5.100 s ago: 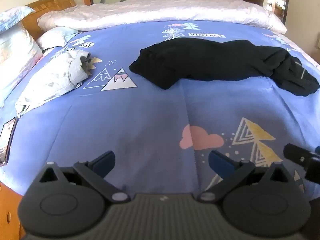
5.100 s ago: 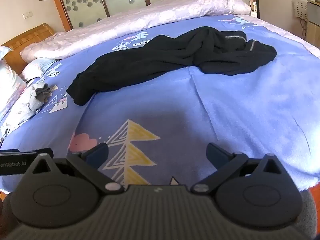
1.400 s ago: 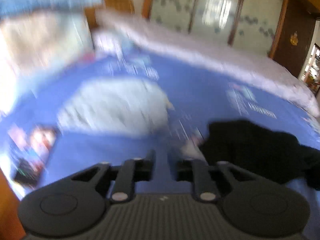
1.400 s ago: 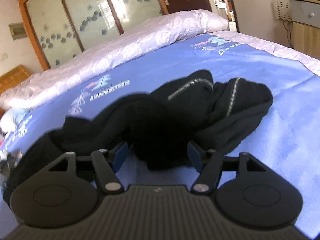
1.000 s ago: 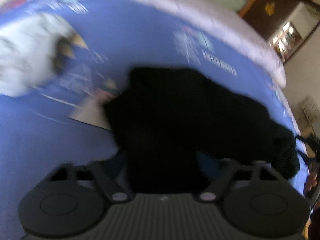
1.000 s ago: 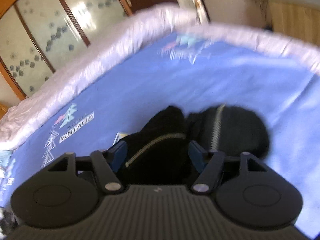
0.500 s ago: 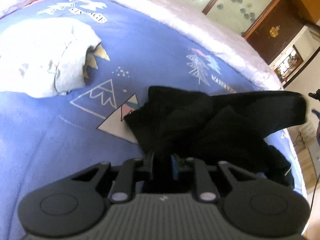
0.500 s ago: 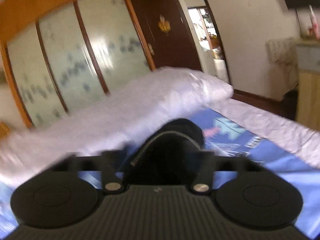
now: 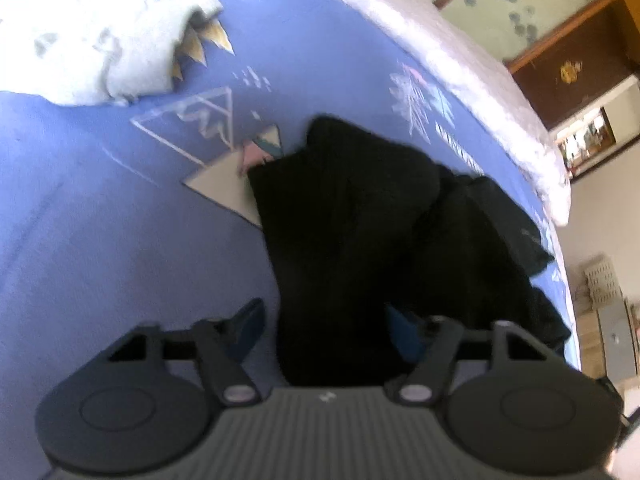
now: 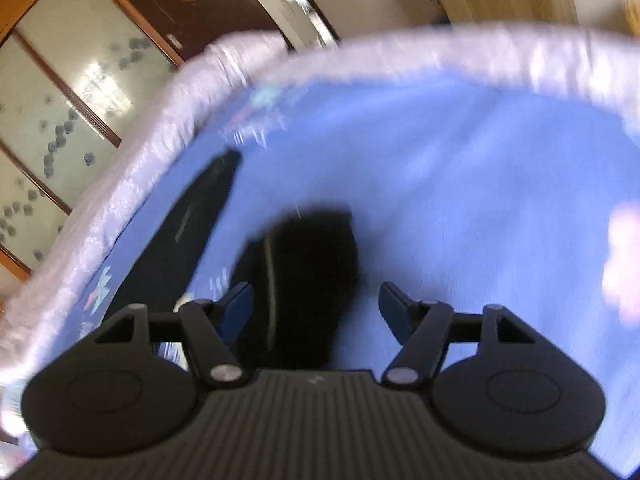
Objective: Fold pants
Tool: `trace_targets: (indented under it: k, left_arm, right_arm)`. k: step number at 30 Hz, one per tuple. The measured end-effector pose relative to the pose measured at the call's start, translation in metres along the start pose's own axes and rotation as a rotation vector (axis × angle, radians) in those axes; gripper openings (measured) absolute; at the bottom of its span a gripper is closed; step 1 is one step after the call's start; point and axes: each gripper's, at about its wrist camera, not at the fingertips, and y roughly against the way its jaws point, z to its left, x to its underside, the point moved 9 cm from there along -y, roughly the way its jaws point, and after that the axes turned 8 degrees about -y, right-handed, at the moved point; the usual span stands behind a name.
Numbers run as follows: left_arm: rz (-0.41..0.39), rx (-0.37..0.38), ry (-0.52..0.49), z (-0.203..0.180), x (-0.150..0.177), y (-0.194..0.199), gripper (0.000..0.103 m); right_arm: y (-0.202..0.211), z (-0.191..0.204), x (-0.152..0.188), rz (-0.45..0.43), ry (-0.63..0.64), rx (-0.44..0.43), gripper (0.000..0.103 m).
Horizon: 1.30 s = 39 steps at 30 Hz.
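On blue bedspread [image 9: 100, 240] | black pants [image 9: 360, 220] between opening left tongs [image 9: 324, 328] — closing right tongs [image 10: 316, 308], unclamped.

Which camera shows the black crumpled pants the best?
The left wrist view: the black crumpled pants spread across the blue patterned bedspread, fairly sharp. The right wrist view is blurred, showing only a dark bunch and a strip of cloth.
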Motion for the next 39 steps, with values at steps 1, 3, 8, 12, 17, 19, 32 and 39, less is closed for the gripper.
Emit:
trace_targets:
  k: [1, 3, 8, 12, 17, 19, 32, 39]
  left_arm:
    - [0.019, 0.005, -0.009, -0.004, 0.002, -0.004, 0.04]
    - [0.017, -0.003, -0.031, -0.01, 0.003, -0.004, 0.022]
    - [-0.041, -0.009, -0.078, -0.02, -0.004, 0.021, 0.011]
    - [-0.09, 0.027, -0.084, -0.021, -0.019, 0.06, 0.011]
    - [-0.135, 0.038, -0.082, -0.011, -0.036, 0.106, 0.011]
    - [-0.149, 0.034, -0.071, -0.002, -0.038, 0.117, 0.011]
    - [-0.023, -0.138, -0.022, 0.048, 0.017, 0.107, 0.073]
    - [0.001, -0.042, 0.06, 0.058, 0.026, 0.094, 0.079]
  right_arm:
    - [-0.006, -0.001, 0.008, 0.033, -0.015, -0.004, 0.068]
    - [-0.021, 0.007, 0.02, 0.039, -0.01, 0.002, 0.067]
    - [-0.033, 0.045, 0.034, 0.122, 0.048, -0.045, 0.008]
    - [0.033, 0.073, 0.008, -0.06, 0.139, -0.095, 0.008]
    - [0.153, 0.084, -0.052, -0.306, 0.075, -0.238, 0.008]
    - [0.196, 0.083, -0.068, -0.395, 0.065, -0.273, 0.008]
    - [0.117, -0.011, -0.05, -0.34, 0.106, 0.165, 0.045]
    - [0.14, -0.055, -0.009, -0.298, 0.118, 0.182, 0.045]
